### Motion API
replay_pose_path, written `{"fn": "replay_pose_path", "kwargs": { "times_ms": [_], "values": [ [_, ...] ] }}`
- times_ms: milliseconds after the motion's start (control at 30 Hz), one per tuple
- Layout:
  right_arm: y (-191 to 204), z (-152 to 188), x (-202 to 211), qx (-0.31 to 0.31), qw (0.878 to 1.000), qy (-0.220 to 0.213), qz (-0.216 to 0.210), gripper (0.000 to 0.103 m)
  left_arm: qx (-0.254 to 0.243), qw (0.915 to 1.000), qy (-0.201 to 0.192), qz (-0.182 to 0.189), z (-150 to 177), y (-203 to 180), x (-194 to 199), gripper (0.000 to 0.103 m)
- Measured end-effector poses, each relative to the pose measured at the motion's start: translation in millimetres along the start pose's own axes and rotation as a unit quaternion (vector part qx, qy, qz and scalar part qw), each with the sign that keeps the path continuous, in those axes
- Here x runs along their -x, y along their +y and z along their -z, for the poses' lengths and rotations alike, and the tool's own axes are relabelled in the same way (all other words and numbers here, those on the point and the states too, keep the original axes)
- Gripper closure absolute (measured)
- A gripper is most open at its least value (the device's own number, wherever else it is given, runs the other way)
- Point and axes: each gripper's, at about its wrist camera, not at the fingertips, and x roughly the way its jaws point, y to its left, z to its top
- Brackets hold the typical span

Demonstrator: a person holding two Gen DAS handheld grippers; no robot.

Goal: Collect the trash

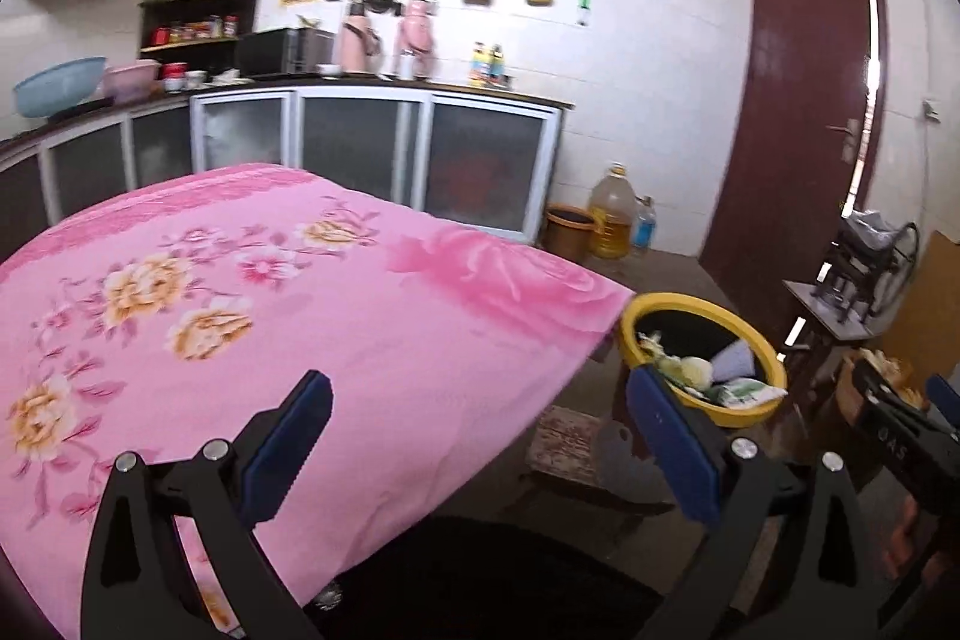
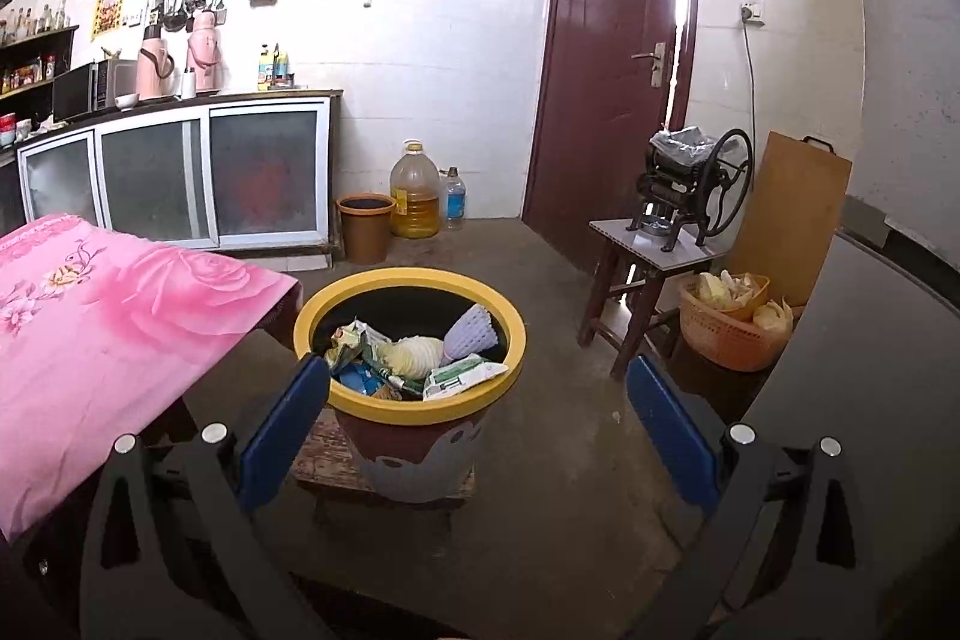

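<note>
Hovering with both tools empty, I judge the collecting step nearly finished: wrappers, a white foam net and cabbage scraps (image 2: 414, 355) already lie inside the yellow-rimmed bin (image 2: 510, 340), which stands on a low stool beside the worktop (image 1: 300, 316). Its pink floral cloth shows no litter. Right gripper (image 2: 477, 424): jaws spread wide, aimed level at the bin. Left gripper (image 1: 477, 445): jaws likewise spread, straddling the worktop's corner. Next I would scan for leftovers.
</note>
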Motion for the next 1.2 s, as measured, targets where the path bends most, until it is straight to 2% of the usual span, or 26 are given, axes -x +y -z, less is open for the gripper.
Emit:
{"fn": "replay_pose_path", "kwargs": {
  "times_ms": [100, 367, 500, 1200],
  "values": [
    [-0.9, 2.0, 3.0, -0.002, 1.0, -0.003, -0.005, 0.008, -0.001, 0.9997, -0.007, -0.024, 6.3, 1.4, 8.8, 0.008],
    [0.9, 6.3, 7.0, 0.006, 1.0, -0.003, -0.014, 0.008, -0.012, 0.9994, 0.017, -0.027, 17.0, -6.9, 9.2, 0.008],
    [-0.8, 6.8, 6.2, 0.004, 1.0, -0.002, -0.014, 0.008, -0.017, 0.9993, 0.008, -0.032, 14.9, -11.8, 13.1, 0.008],
    [1.5, 8.7, 5.5, 0.012, 1.0, -0.003, -0.011, 0.008, -0.028, 0.9995, 0.012, -0.014, 17.5, -16.8, 13.9, 0.008]
  ]
}}
